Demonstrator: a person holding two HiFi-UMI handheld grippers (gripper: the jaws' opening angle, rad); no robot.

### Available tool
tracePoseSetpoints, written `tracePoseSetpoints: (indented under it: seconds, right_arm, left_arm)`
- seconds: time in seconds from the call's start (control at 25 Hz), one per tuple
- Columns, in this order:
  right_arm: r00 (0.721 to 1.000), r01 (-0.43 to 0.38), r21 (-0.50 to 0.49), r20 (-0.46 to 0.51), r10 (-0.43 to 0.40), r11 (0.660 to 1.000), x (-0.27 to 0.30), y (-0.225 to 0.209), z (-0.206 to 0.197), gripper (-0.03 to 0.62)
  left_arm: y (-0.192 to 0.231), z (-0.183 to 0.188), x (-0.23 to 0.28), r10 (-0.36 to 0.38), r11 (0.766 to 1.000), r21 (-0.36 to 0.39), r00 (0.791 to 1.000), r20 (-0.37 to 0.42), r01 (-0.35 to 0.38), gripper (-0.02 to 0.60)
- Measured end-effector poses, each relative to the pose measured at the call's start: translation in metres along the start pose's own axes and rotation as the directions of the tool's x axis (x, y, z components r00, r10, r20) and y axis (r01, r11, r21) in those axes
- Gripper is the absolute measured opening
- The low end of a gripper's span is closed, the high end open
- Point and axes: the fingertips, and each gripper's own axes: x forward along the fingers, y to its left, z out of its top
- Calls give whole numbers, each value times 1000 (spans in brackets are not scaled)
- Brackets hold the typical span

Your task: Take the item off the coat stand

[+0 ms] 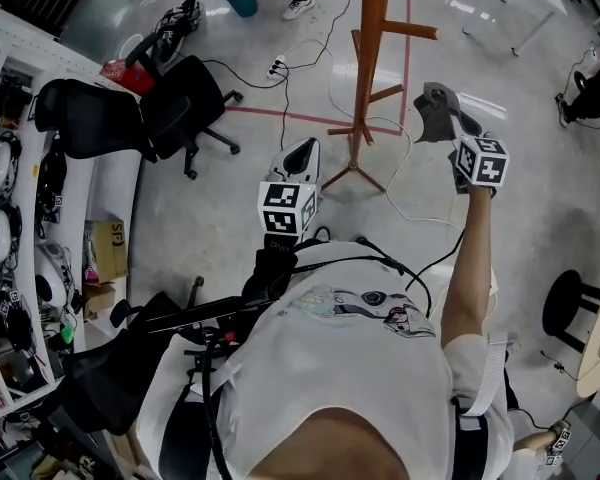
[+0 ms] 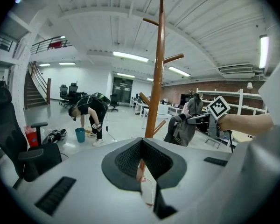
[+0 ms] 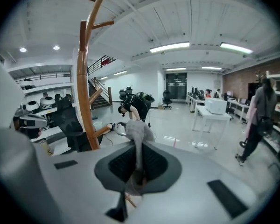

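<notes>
- The grey item (image 1: pixel 435 108) hangs limp from the right gripper (image 1: pixel 448 133), just right of the stand (image 1: pixel 372 48) and near a low peg (image 1: pixel 385 94); whether it is fully clear of that peg I cannot tell.
- The right gripper's jaws are clamped on a fold of the cloth, and most of it droops ahead of the tips; the pinch looks small, so a steady pull should suit it better than a jerk.
- The best course seems to be to draw the item up and to the right, away from the pole, until no peg is under or behind it; watch for a loop or strap that might snag.
- The left gripper (image 1: pixel 300 158) sits nearer the body, jaws closed on nothing; it could steady the stand if it rocks.
- A cable (image 1: pixel 410 203) lies on the floor by the base; stepping back needs care.
</notes>
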Motion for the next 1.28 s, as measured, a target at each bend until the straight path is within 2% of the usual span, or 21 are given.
tracePoseSetpoints:
  seconds: [0.16, 0.36, 0.64, 0.88, 1.04, 1.28]
  right_arm:
    - [993, 90, 60, 65, -94, 994, -50, 3, 4, 20]
    - [963, 175, 106, 189, -193, 979, -115, 37, 31, 20]
    - [921, 217, 79, 313, -231, 973, -169, 82, 80, 20]
    - [867, 308, 78, 388, -313, 948, -188, 86, 92, 20]
    - [855, 331, 105, 386, -345, 938, -191, 87, 88, 20]
    - [852, 338, 108, 388, -352, 935, -182, 87, 89, 20]
  left_arm:
    - [-6, 10, 0, -22, 1000, 15, 999, 26, 21, 3]
    - [-17, 40, -4, -65, 997, 54, 993, 97, 60, 3]
    - [-50, 92, -4, -159, 983, 128, 967, 200, 135, 3]
    - [-77, 102, 4, -196, 976, 144, 953, 230, 166, 3]
    - [-91, 107, 6, -217, 971, 154, 947, 237, 184, 3]
    - [-93, 117, 8, -220, 969, 165, 942, 252, 183, 3]
